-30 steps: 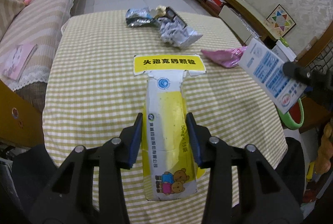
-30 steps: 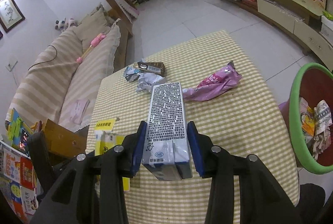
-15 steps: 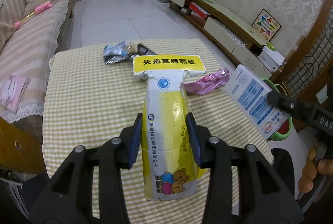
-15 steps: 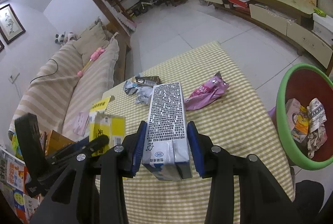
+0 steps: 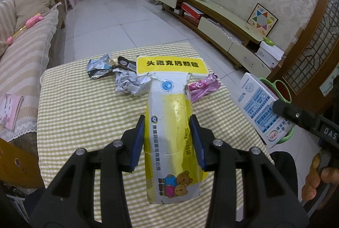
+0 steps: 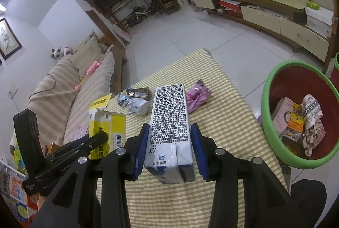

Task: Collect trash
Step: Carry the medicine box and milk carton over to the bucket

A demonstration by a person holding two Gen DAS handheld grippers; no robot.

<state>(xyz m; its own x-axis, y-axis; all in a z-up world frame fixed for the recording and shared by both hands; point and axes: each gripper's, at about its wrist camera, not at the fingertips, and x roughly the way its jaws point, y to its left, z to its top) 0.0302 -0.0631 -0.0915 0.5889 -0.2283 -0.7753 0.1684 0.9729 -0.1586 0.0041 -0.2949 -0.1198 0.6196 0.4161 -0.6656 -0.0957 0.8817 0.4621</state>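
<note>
Two hand-held grippers are loaded above the worktop [image 5: 84,113], the left [image 5: 169,139] clamping a yellow box [image 5: 171,128], the right [image 6: 169,143] a carton [image 6: 169,119], apparently for dropping into the bin [image 6: 273,136] alongside.

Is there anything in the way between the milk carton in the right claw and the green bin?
Nothing visible. The milk carton is held above the table, and the green bin stands open just past the table's right edge.
</note>
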